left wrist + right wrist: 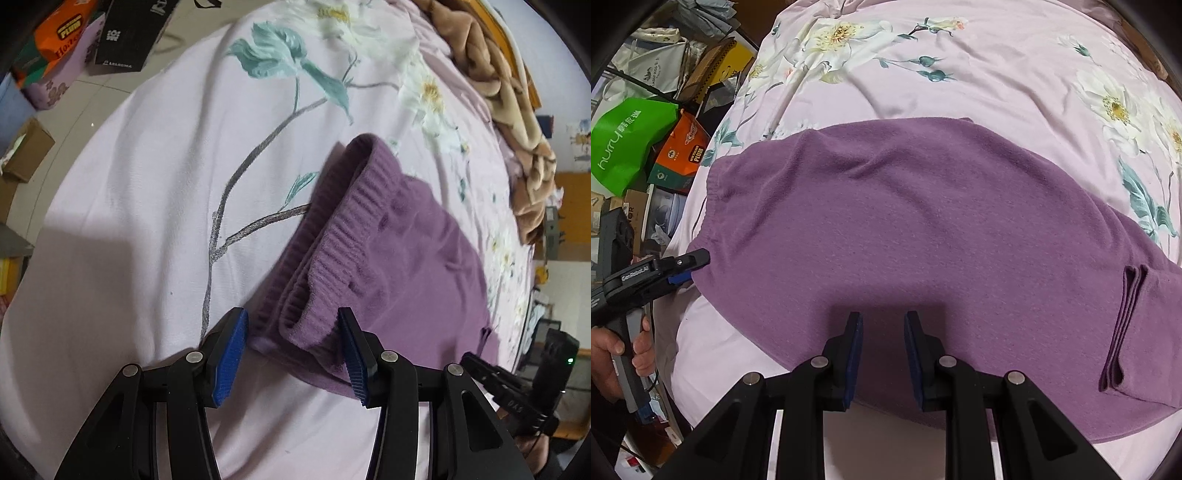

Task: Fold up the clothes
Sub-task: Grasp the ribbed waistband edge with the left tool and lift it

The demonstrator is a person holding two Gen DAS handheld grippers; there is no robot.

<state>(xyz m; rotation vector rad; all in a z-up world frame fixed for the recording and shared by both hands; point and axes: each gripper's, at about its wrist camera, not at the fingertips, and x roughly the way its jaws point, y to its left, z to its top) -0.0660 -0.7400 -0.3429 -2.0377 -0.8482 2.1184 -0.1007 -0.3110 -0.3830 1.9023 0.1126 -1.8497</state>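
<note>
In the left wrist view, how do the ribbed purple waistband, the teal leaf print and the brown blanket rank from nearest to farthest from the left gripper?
1. Ribbed purple waistband: its near corner lies between the open fingers of the left gripper.
2. Teal leaf print: on the sheet, farther up past the waistband.
3. Brown blanket: bunched at the far right edge of the bed.

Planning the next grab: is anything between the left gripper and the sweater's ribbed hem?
Nothing visible. The left gripper is open, its jaws either side of the ribbed hem of the purple sweater.
</note>
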